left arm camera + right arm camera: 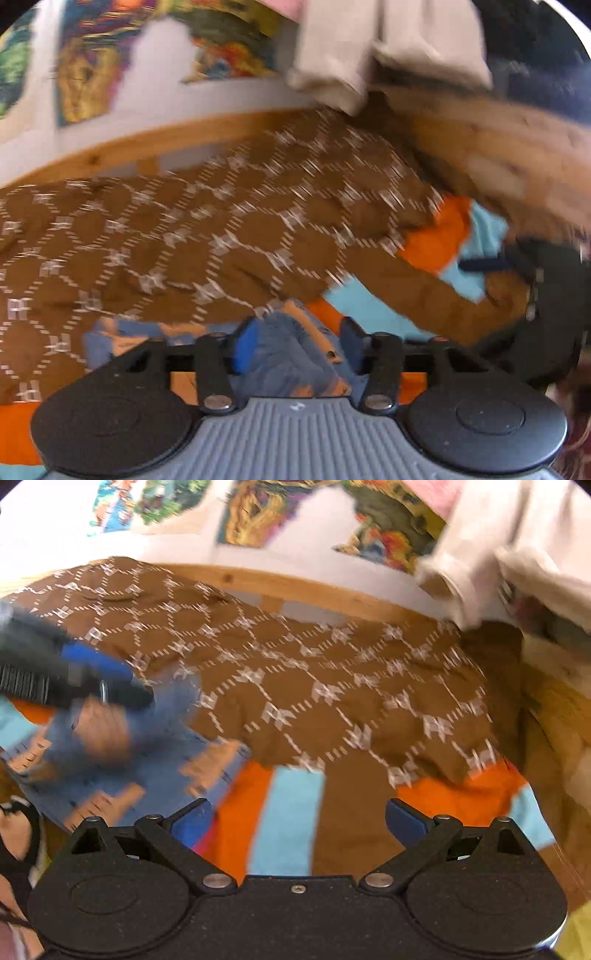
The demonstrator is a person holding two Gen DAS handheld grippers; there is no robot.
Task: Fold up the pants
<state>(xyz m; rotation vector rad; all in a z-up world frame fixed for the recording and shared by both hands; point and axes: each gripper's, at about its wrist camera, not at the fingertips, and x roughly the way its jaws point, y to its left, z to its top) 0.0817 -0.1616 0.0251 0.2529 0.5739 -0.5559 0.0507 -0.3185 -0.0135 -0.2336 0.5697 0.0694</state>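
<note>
Brown quilted bedding (192, 236) with a white diamond pattern fills the space ahead of the left gripper (295, 345) in the left wrist view, blurred by motion; beyond it runs a wooden rail (155, 142), and above that a pale wall (162, 48) with colourful pictures (236, 44); beige cloth (354, 51) hangs at the upper right; a striped sheet (436, 243) in orange and light blue shows to the right and just ahead of the fingers; the left gripper's jaws are drawn in narrow, pinching the pants (291, 354), blue denim with tan patches, which bunch up between the blue fingertips (245, 341) and spill to either side, directly in front of the camera; a dark shape at the far right edge is too blurred to name.

Seen from the right wrist, the same bedding (332, 679) spreads ahead and to the right; the rail (314, 590) and wall (303, 550) lie past it, with the pictures (258, 513) above and the beige cloth (517, 546) at the upper right; the striped sheet (288, 819) lies just ahead, between the fingers; the right gripper (297, 818) is spread wide with nothing in it; the pants (147, 771) lie to its left, flat on the sheet, their near edge just beside the left fingertip (192, 819); the left gripper (144, 696) reaches in from the far left, over the pants' upper part, where the denim lifts and blurs.
</note>
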